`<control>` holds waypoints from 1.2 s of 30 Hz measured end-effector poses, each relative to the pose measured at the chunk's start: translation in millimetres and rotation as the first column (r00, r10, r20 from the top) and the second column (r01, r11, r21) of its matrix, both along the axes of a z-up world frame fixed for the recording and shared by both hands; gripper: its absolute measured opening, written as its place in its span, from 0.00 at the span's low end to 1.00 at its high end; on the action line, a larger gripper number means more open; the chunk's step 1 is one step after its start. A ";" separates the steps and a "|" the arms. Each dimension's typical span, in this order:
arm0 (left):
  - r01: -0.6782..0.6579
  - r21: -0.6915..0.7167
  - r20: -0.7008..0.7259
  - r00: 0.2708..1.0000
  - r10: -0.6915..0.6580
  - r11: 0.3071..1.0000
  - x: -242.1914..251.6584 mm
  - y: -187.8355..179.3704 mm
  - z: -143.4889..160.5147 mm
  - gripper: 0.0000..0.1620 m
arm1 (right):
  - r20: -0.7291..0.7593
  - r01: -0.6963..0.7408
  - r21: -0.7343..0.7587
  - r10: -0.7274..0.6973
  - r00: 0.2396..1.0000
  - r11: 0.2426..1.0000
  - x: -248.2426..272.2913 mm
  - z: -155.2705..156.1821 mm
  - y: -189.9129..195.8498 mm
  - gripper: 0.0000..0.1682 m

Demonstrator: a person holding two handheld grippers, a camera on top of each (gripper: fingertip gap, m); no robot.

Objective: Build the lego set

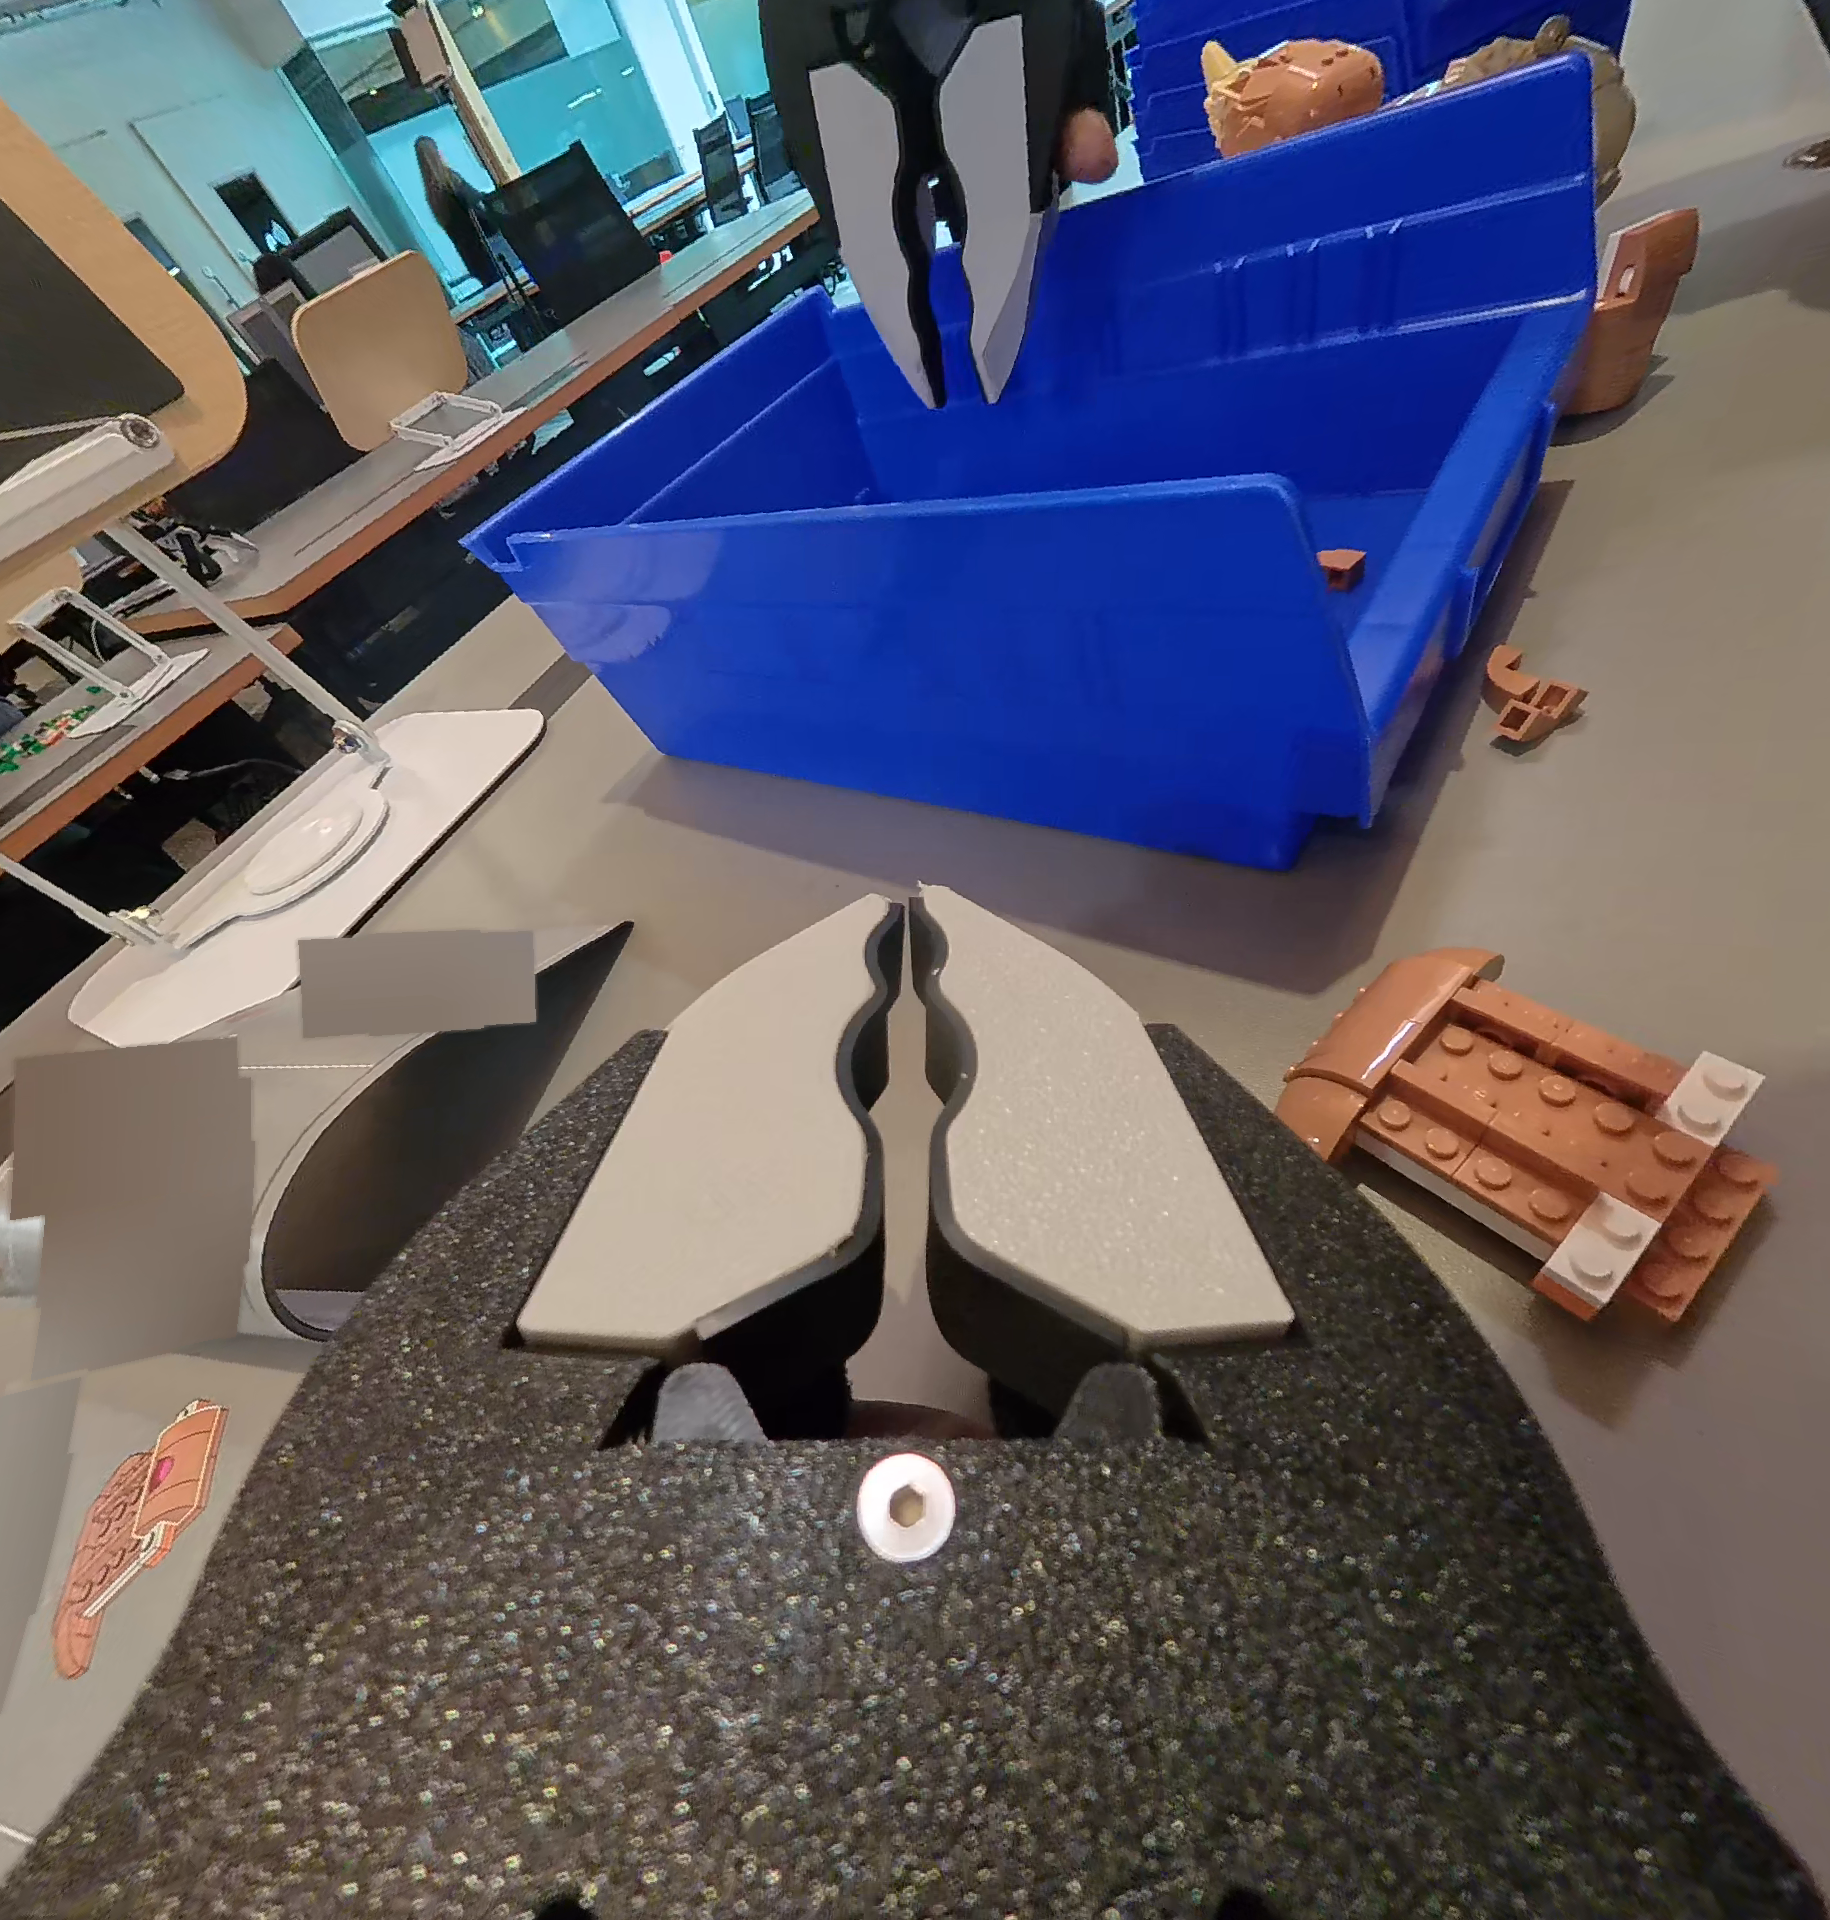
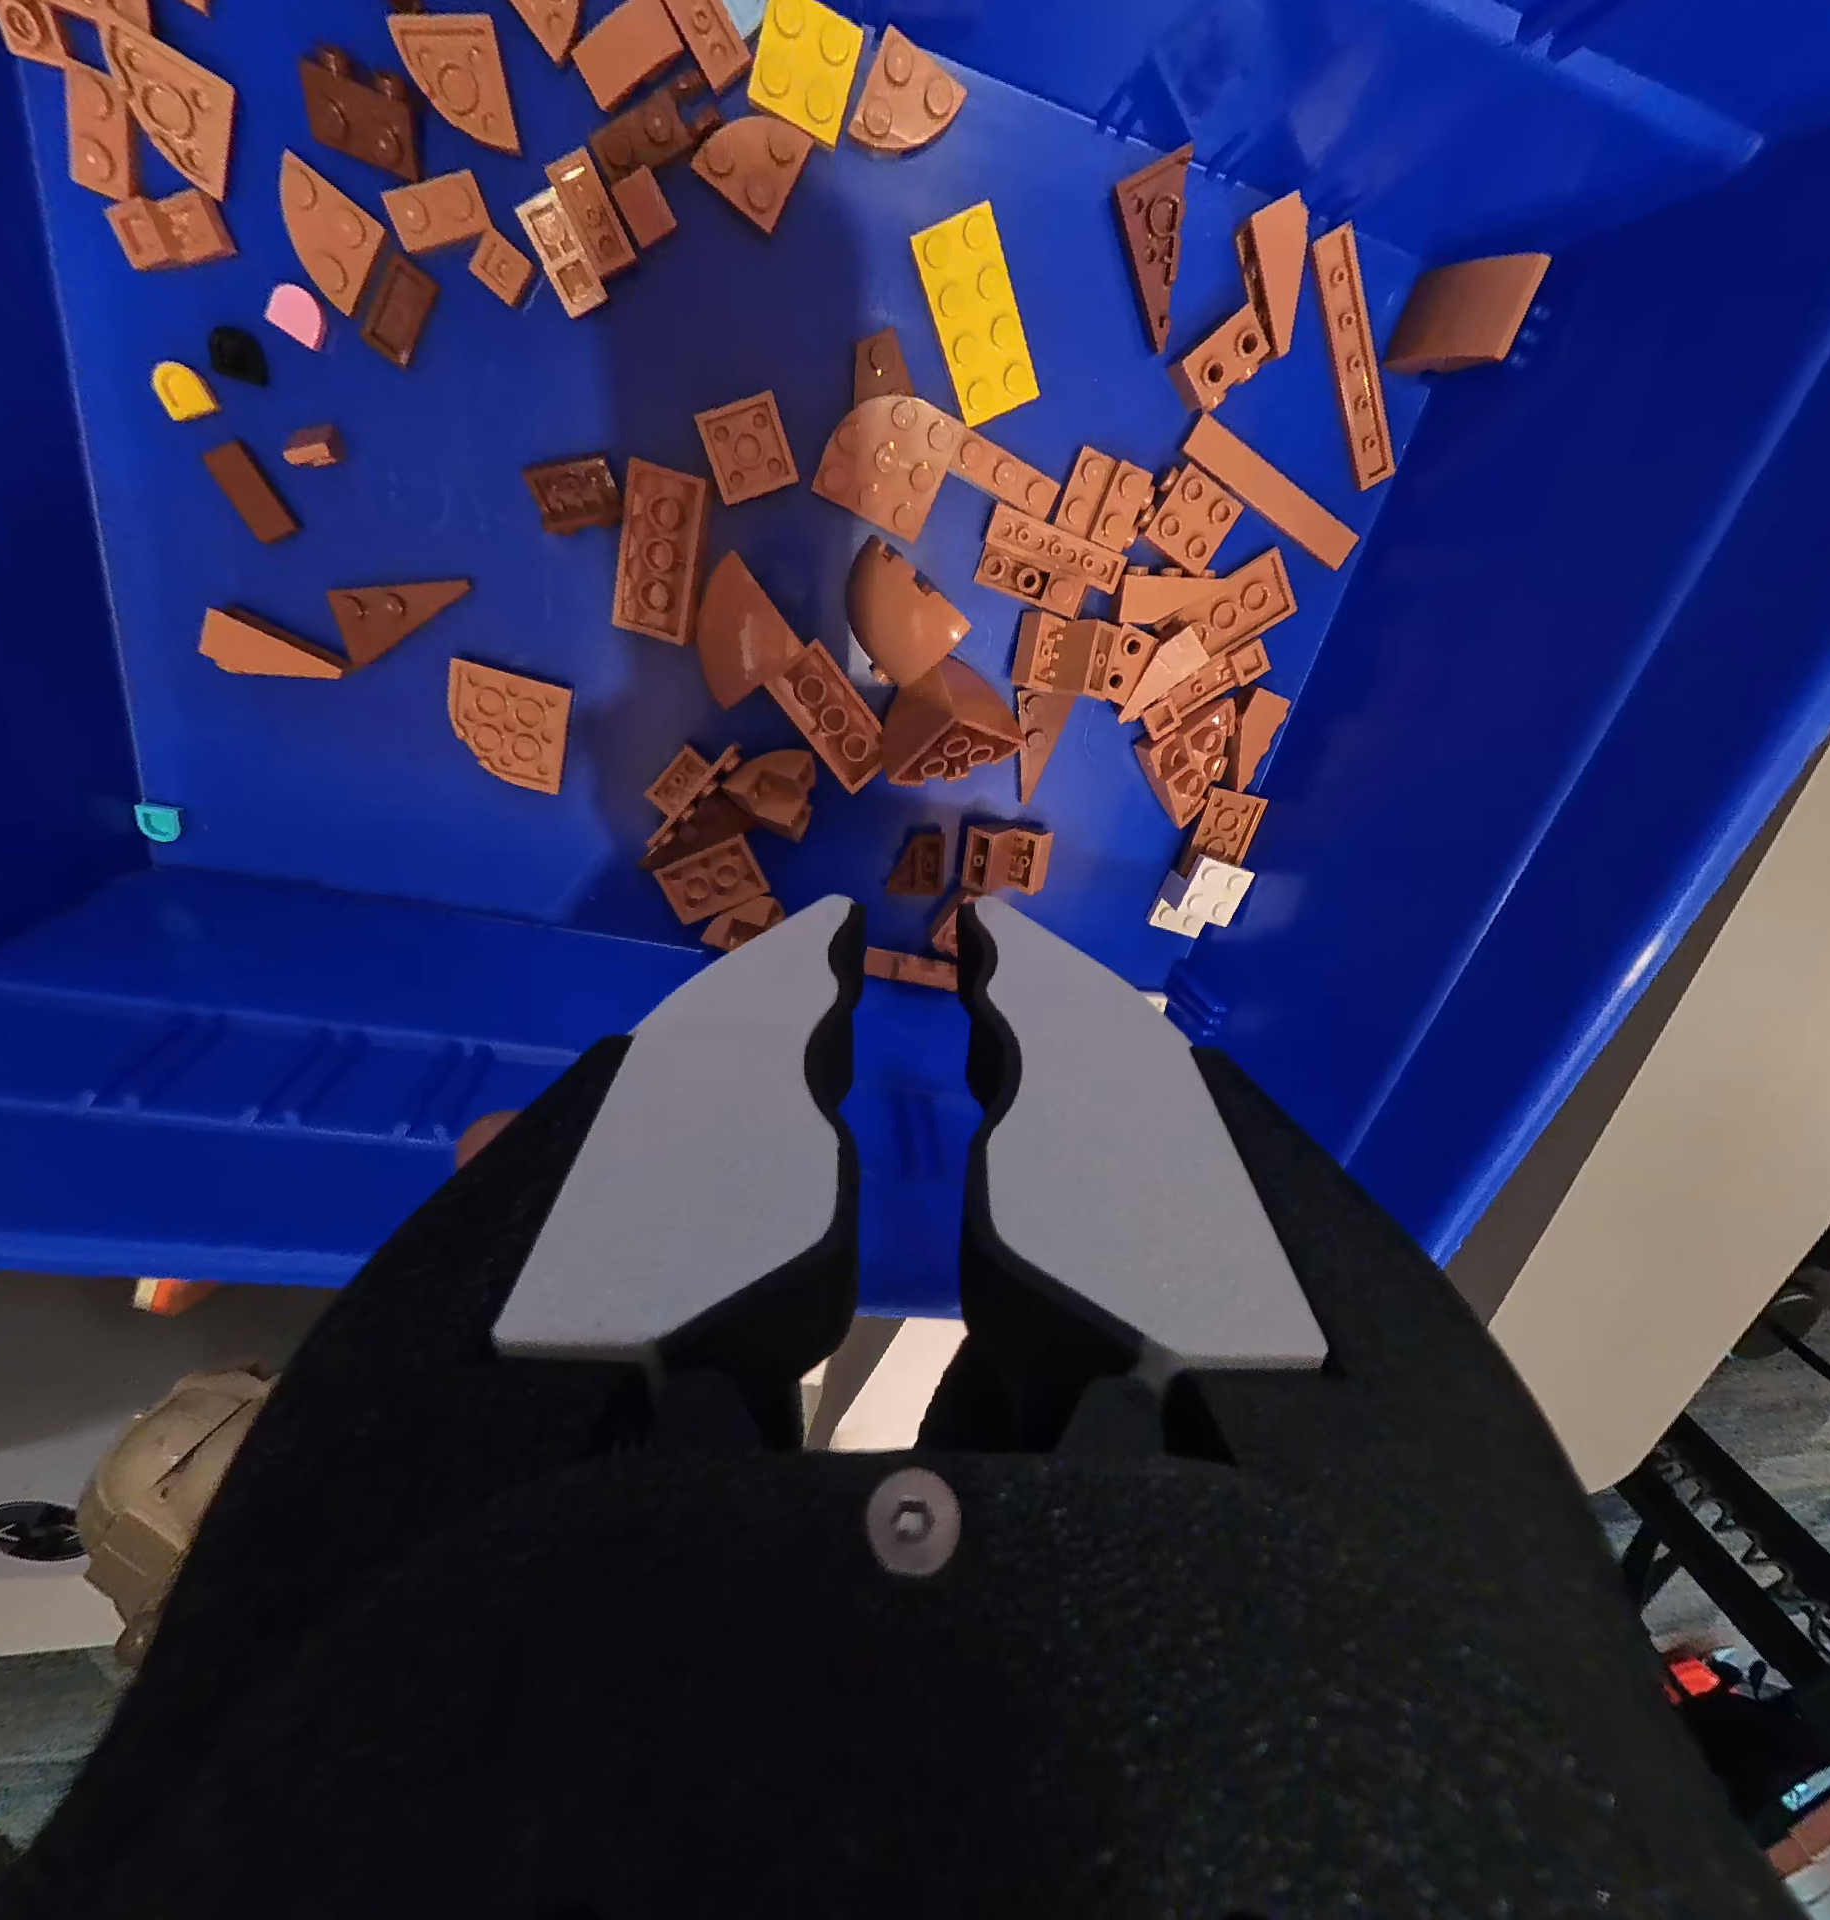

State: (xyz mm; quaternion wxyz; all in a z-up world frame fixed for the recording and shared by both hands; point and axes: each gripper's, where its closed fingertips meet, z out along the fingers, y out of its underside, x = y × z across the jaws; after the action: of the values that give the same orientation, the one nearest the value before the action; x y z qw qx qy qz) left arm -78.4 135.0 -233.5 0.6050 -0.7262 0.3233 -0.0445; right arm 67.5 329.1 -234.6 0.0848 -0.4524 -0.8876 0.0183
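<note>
We see our left gripper [image 1: 909, 902] closed on nothing, our right gripper [image 2: 913, 914] parted above the blue bin [image 2: 1513, 727], its fingers hiding some brown pieces [image 2: 911, 966]; no readable writing.

— Where did you have the left gripper [image 1: 909, 902]?

— I held it low and level, short of the blue bin [image 1: 994, 644], fingers pressed together with nothing between them.

— And the right gripper [image 2: 913, 914]?

— I had it pointing steeply down into the same bin, fingertips [image 2: 823, 920] parted by a narrow gap, gripping nothing.
</note>
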 end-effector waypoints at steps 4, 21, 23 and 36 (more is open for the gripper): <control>0.000 -0.001 -0.001 1.000 0.000 1.000 0.2 0.0 -0.3 0.01 | 0.006 -0.021 0.005 0.021 1.000 1.000 -8.7 -4.9 -2.1 0.10; -0.002 0.009 0.003 1.000 0.002 1.000 -2.0 -1.4 3.3 0.01 | 0.117 -0.067 -0.001 0.067 0.991 0.998 -53.0 -50.0 9.6 0.11; 0.000 0.010 0.003 1.000 0.000 1.000 -1.7 -1.8 3.7 0.01 | 0.141 -0.056 -0.005 0.056 0.988 0.998 -51.4 -55.2 10.5 0.13; 0.000 0.017 -0.002 1.000 0.000 1.000 -0.7 -2.2 5.2 0.01 | 0.092 -0.049 -0.015 0.050 0.994 0.999 -53.4 -48.6 11.7 0.00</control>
State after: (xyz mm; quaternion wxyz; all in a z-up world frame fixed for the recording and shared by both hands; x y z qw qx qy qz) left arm -79.1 132.8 -228.4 0.6108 -0.7211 0.3243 -0.0411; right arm 14.2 340.8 -283.2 0.0402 -0.4313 -0.9013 0.0048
